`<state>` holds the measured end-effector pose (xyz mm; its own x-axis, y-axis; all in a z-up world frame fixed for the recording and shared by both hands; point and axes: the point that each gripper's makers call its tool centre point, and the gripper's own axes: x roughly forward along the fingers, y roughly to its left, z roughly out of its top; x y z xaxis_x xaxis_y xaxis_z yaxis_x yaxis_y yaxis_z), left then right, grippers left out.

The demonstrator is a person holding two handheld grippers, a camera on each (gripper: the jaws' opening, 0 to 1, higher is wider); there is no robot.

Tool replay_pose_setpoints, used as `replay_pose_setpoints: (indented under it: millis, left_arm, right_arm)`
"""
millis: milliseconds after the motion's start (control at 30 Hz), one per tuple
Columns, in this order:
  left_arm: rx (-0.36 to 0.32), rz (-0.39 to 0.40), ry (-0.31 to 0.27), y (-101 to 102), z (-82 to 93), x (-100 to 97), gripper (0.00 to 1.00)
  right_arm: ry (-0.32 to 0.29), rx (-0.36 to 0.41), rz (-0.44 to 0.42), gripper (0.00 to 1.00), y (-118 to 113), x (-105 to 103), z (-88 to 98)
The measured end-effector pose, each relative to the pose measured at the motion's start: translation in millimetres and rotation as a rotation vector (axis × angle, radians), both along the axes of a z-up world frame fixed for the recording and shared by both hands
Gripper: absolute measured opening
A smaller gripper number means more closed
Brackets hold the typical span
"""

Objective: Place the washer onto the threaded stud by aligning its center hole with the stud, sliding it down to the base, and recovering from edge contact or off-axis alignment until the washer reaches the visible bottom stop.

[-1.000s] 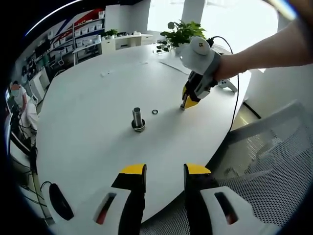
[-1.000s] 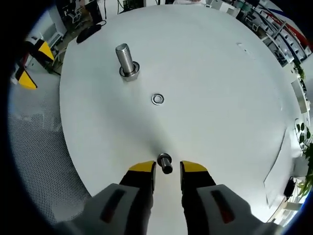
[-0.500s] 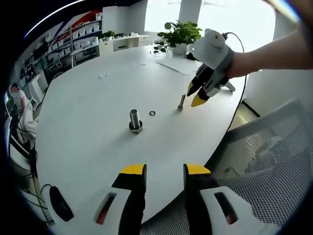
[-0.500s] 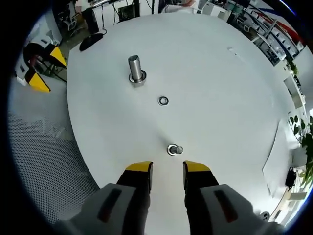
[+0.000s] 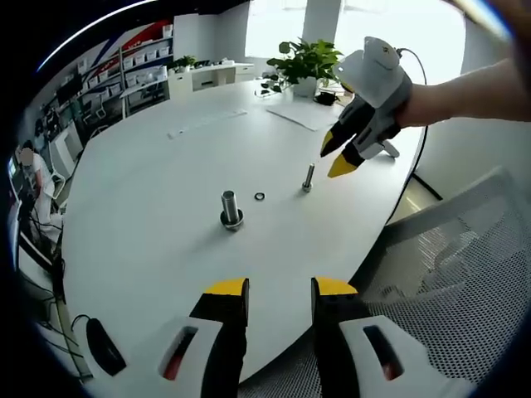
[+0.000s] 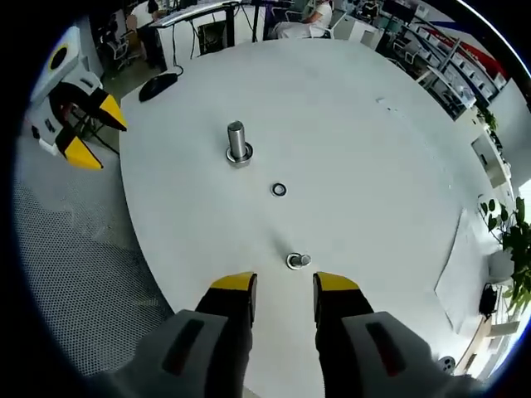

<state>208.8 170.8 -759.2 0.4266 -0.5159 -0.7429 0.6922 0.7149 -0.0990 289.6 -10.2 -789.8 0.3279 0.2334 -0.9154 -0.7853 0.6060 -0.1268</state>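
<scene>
Right tool (image 6: pixel 284 283) has lifted up and back off the small stud (image 6: pixel 298 261), jaws spread, nothing held; the stud stands upright on the white table (image 6: pixel 373 166). Washer (image 6: pixel 279 190) lies flat on the table at 12 o'clock from it, apart, with the big threaded stud (image 6: pixel 238 143) beyond at 11 o'clock. Left tool (image 5: pixel 280 290) hovers off the table edge, jaws spread, empty.

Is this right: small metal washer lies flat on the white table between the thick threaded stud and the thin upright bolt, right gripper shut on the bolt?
Not quite. In the right gripper view the right gripper is open and empty, short of the thin upright bolt. The small metal washer does lie flat on the white table between it and the thick threaded stud.
</scene>
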Motion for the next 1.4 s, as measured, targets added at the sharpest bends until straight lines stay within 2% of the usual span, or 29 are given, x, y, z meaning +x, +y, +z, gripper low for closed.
replay_pose_setpoints:
  millis: [433, 867, 1167, 1400]
  left_arm:
    - [-0.002, 0.0, -0.007, -0.6, 1.7, 0.9, 0.28]
    - [0.002, 0.014, -0.011, 2.6, 1.7, 2.8, 0.28]
    - [0.006, 0.024, -0.009, 4.9, 0.9, 4.3, 0.28]
    - [0.011, 0.025, -0.006, 5.9, -0.6, 3.3, 0.28]
  right_arm:
    - [-0.026, 0.013, 0.058, 0.29, 26.9, 20.4, 9.4]
    - [-0.018, -0.006, 0.126, 0.29, 41.6, 40.9, 1.1]
    - [0.017, -0.006, 0.189, 0.28, 61.7, 52.4, -10.0]
    - [0.086, -0.03, 0.222, 0.28, 69.3, 55.6, -27.1]
